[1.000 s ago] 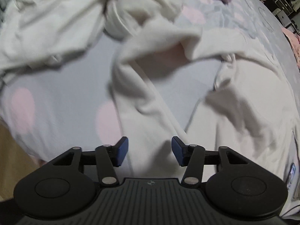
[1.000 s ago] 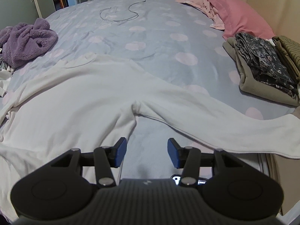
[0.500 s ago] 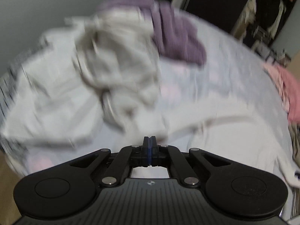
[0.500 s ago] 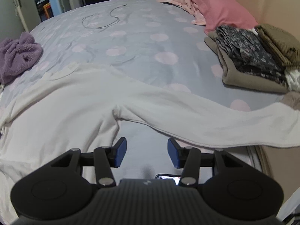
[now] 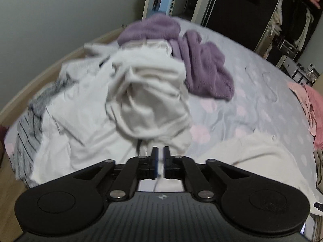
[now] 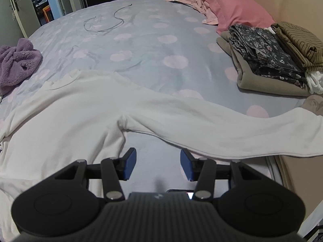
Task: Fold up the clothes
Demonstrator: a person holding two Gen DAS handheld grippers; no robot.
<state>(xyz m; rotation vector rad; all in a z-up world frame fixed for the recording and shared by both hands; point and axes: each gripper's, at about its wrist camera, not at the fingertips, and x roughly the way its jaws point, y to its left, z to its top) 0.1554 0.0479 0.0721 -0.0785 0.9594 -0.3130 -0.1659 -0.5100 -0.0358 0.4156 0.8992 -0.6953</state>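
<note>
Swung up and away from the flat cloth seen a second ago: left claw point(image 5: 160, 162) now nearly together, pinched on a fold of the white top point(image 5: 149, 100), which hangs bunched and blurred just past the blue pads. Lifted that way, probably, to drag the near sleeve clear of the heap so it can be laid over the body. Behind the bunch, a purple fleece point(image 5: 203, 70) on the far side and a striped grey garment point(image 5: 28, 125) at the left edge of the bed point(image 5: 262, 92).

Right claw point(image 6: 158, 166) apart, gripping nothing, hovering low over bare sheet just near of the armpit of the same white top point(image 6: 84, 109). Little changed from half a second ago. Body spread flat to the left, long sleeve point(image 6: 232, 129) running off to the right, cuff at the bed's edge. Placed there, likely, to pin or catch the seam while the other side gets pulled straight.

Finished pile of folded clothes point(image 6: 268, 60) far right beside the pink pillow point(image 6: 232, 10). Folding of this top judged barely begun.
</note>
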